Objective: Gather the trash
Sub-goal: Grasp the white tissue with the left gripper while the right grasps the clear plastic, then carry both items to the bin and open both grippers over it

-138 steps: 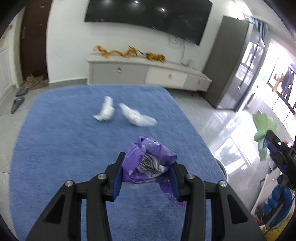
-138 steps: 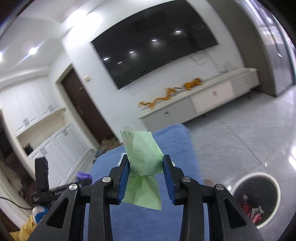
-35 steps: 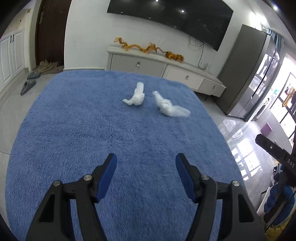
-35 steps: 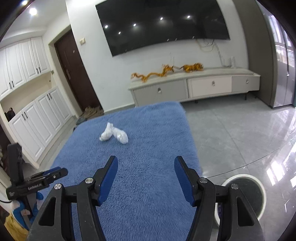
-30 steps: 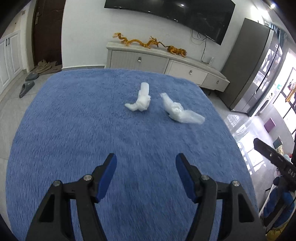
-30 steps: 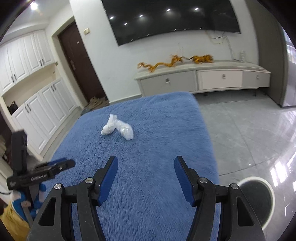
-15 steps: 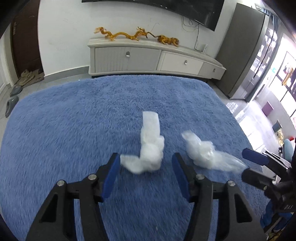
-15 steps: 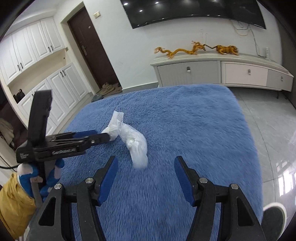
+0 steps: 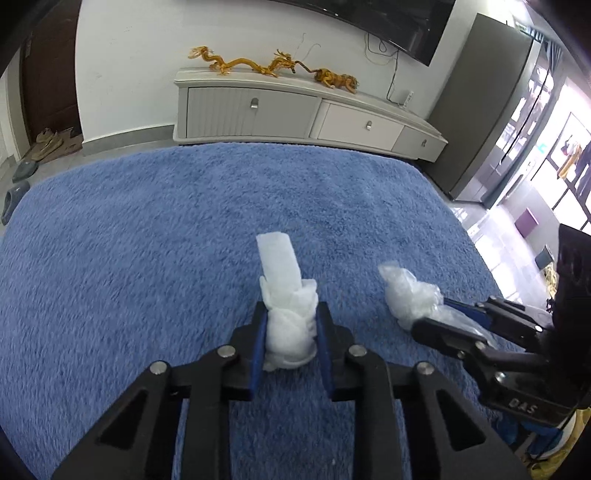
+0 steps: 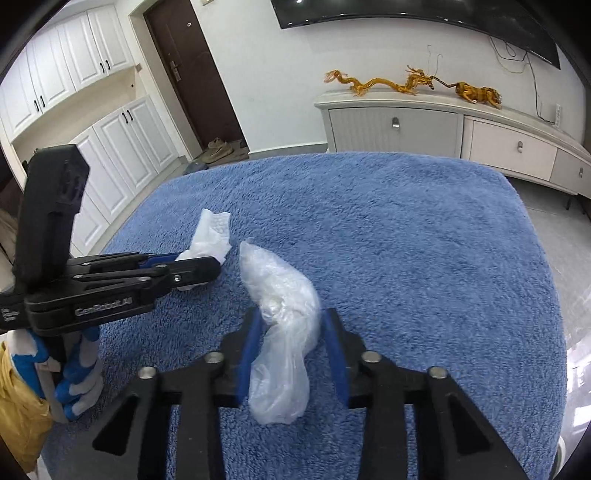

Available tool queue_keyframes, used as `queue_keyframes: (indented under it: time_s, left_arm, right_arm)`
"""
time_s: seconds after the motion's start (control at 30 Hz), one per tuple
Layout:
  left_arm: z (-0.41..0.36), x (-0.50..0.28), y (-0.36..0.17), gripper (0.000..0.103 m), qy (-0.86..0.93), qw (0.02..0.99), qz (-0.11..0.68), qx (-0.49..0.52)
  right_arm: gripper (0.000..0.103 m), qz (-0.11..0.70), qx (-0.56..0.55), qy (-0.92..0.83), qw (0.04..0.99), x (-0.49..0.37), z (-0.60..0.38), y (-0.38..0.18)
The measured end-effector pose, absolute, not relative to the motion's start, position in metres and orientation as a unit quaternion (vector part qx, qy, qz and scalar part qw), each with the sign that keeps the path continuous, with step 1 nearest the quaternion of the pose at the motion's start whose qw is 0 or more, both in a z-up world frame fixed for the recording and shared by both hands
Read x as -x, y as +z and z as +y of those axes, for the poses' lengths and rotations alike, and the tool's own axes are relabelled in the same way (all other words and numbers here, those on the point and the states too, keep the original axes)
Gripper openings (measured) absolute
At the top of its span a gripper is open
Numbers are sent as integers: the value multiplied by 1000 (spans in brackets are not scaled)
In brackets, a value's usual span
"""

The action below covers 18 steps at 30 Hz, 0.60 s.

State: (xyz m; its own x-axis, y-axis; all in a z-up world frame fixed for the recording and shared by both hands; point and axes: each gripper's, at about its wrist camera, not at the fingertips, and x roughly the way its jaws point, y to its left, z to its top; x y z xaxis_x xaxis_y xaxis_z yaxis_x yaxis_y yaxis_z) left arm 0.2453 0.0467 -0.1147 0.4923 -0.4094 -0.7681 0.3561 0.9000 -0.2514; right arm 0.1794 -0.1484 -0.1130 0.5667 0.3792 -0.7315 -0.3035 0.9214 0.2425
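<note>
Left gripper (image 9: 290,325): jaws just closed inward, blue pads now pressed against both sides of crumpled white paper towel (image 9: 286,306). Towel resting on blue shag rug (image 9: 147,240), flat free end sticking up toward 12 o'clock beyond the fingertips. In the right wrist view, same gripper (image 10: 212,266) entering from 9 o'clock, towel (image 10: 212,236) at its tips, gloved hand (image 10: 74,373) on the handle below.

Right gripper (image 10: 291,325): jaws just narrowed, clear plastic bag (image 10: 284,314) between the blue pads. Left pad touching the bag; right pad blurred, contact on that side impossible to confirm. Bag lying on the rug, one end extending toward 11 o'clock past the fingertips, loose tail trailing toward 6 o'clock between the fingers. In the left wrist view, same gripper (image 9: 432,314) reaching in from 4 o'clock, bag (image 9: 410,295) at its tips.

Towel and bag side by side near rug centre, just beside each other, not touching.

Background at 12 o'clock: low white TV cabinet (image 9: 295,110) against the wall, golden dragon ornament (image 9: 243,64) on top, wall-mounted TV (image 10: 406,14) above. White cupboards (image 10: 92,92) and dark door (image 10: 192,74) at 10 o'clock in the right wrist view.
</note>
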Motion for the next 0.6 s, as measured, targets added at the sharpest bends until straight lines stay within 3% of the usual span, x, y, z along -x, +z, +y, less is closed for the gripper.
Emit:
queue_keyframes:
  time_s: [0.27, 0.6]
  left_arm:
    - [72, -195, -93, 22, -219, 868, 441, 60]
    - [71, -96, -37, 22, -252, 881, 397, 51]
  right_arm:
    - [27, 409, -78, 203, 886, -140, -159, -93]
    - [27, 355, -86, 200, 909, -46, -178, -31]
